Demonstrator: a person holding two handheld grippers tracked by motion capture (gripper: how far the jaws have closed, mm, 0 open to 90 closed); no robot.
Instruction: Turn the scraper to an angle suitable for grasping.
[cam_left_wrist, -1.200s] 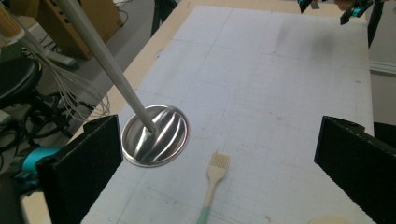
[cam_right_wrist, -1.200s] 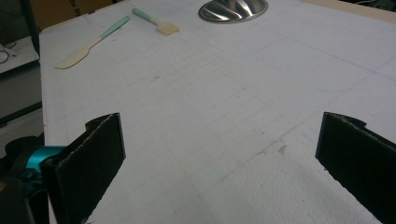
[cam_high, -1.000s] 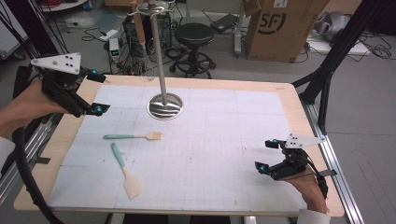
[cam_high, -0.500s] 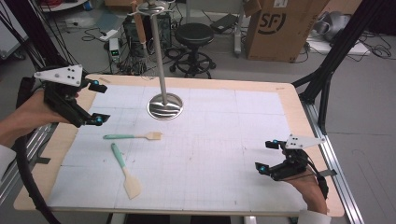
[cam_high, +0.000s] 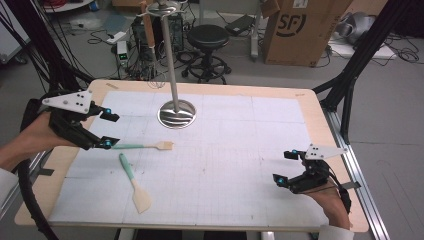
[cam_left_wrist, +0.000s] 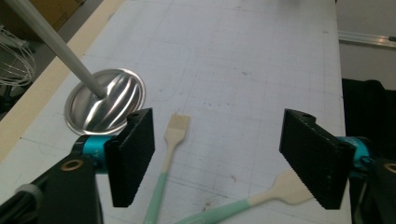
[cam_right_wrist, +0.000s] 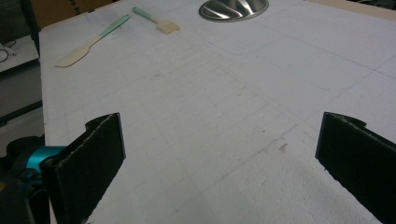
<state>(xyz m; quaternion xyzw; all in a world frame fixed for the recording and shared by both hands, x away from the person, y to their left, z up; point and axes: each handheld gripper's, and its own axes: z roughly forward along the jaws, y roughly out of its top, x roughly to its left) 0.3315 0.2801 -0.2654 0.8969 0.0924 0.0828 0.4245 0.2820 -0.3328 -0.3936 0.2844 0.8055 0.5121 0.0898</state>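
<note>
While the left gripper (cam_high: 106, 129) hovers at the surface's left edge, the lines run so:
Edges: wooden rim (cam_high: 310, 102) frames a white gridded mat; its middle lies bare.
Surface: pastry brush (cam_high: 145, 146) and spatula (cam_high: 134, 183) lie apart, near a steel stand base (cam_high: 176, 114).
Room: cardboard box (cam_high: 295, 30), stool (cam_high: 206, 35), cables on floor.
Left jaws: just been closing, released, straddling the brush handle.
Right gripper (cam_high: 289, 167): jaws wide, released, holding nothing.

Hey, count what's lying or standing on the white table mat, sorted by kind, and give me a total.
Brush: 1
Spatula: 1
Stand: 1
Total: 3
</note>
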